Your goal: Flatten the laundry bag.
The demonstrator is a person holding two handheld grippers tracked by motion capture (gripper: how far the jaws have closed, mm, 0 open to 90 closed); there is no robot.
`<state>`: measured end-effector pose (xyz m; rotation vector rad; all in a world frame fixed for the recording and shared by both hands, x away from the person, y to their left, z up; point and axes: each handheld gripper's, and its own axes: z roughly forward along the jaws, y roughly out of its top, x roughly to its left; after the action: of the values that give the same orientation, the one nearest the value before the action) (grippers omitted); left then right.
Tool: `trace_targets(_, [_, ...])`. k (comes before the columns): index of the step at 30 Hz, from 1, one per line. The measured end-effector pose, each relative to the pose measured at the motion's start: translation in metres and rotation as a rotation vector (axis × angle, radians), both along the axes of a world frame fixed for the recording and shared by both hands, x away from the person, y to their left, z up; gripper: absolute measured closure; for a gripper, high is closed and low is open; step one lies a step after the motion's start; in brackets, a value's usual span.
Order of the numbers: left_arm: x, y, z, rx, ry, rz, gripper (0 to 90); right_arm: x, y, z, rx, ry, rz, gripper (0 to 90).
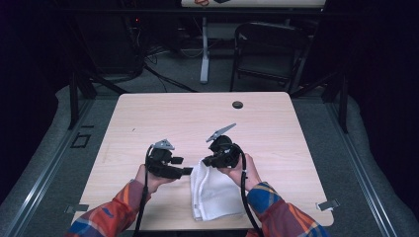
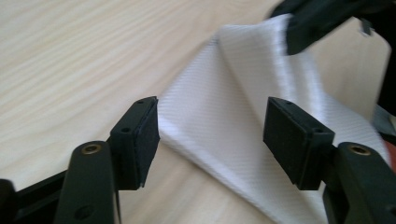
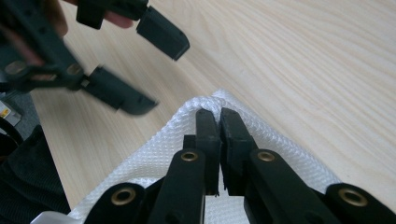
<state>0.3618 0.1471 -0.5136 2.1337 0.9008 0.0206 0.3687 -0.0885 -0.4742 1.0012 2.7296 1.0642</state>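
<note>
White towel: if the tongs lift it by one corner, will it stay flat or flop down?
The white towel would probably flop: it already bends into soft folds where the right tongs pinch its corner. It looks thin and light, and its woven surface likely grips rather than slips.

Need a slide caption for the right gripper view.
Right claw pinches the raised corner of the white towel on the wooden table; left claw hangs open beside it.

Light wood table (image 1: 163,118), black grommet (image 1: 237,104), dark folding chair (image 1: 267,49), grey floor (image 1: 49,148)
</note>
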Motion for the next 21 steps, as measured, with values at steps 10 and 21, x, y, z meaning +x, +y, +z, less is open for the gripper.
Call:
trace_targets(10, [0.002,-0.047,-0.036,0.137,0.018,-0.09,88.6,-0.002,-0.004,0.005,0.011,-0.001,0.006,88.0])
trace_targets(21, [0.007,-0.054,-0.054,0.181,0.036,-0.112,89.8,-0.003,-0.01,0.012,0.015,-0.003,0.009,88.0])
